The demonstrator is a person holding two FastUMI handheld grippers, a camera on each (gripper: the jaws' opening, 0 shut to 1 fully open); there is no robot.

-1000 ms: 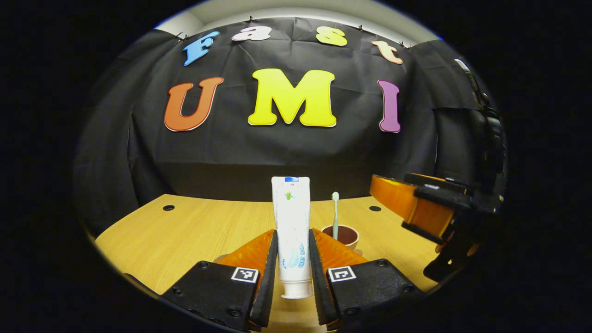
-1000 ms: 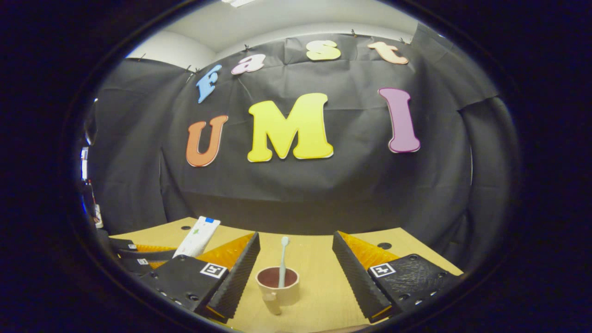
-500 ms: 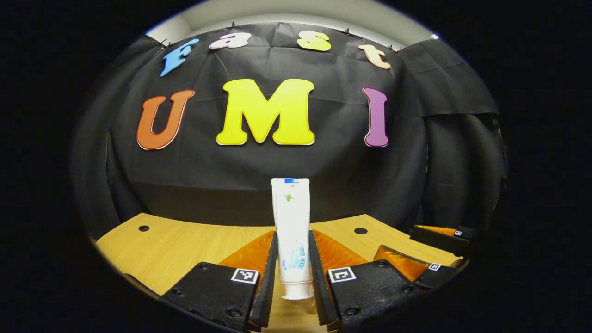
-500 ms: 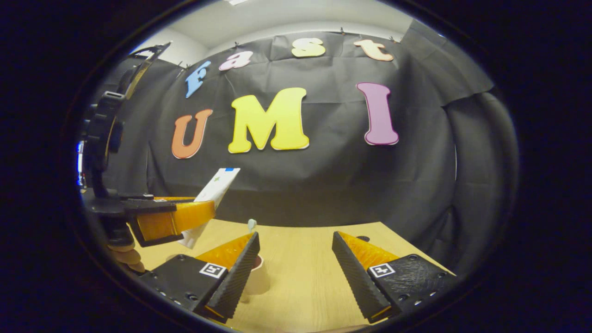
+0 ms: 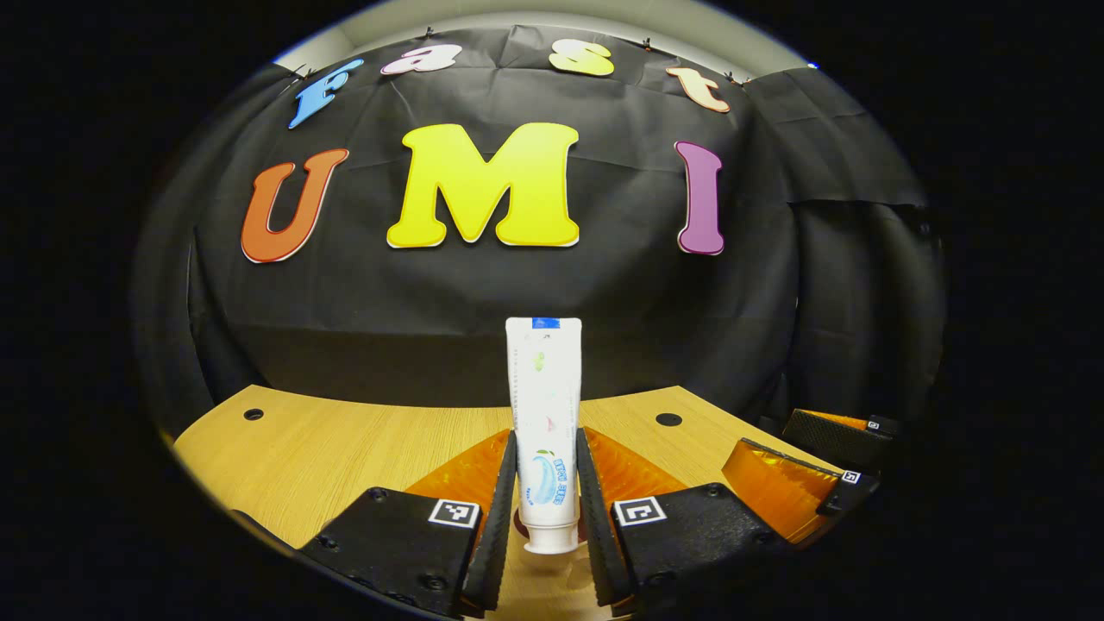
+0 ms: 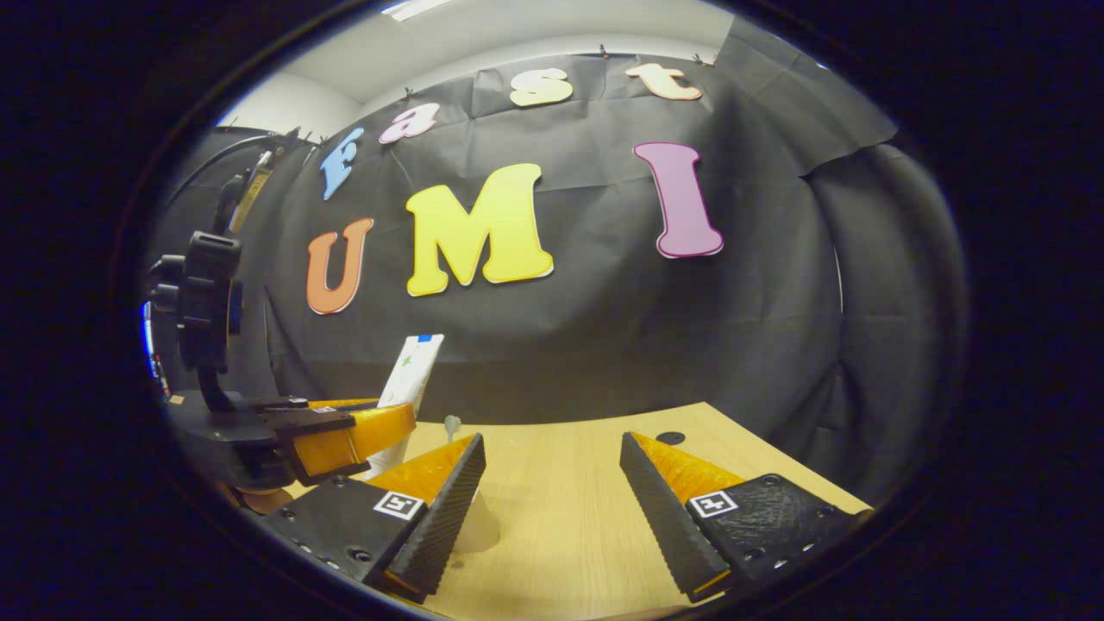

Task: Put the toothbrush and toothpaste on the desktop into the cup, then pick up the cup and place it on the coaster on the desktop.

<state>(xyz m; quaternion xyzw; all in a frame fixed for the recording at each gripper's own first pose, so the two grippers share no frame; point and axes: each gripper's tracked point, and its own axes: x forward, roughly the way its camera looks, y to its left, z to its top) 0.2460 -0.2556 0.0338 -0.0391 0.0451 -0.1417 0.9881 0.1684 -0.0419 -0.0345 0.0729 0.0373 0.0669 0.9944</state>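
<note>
White toothpaste is sitting upright, cap down, clenched between both fingers of the left tool at lower centre of the left gripper view. Since half a second ago it is riding lower, its cap now closing on the dark cup mouth peeking out behind it, so insertion looks about to happen. Right tool is hanging spread and empty over the wooden worktop; cup lies just beside its left finger, toothbrush head poking up lower left of centre.

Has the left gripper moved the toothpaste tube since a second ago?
Yes. In the right gripper view the toothpaste tube has risen against the booth wall and stands more upright.
</note>
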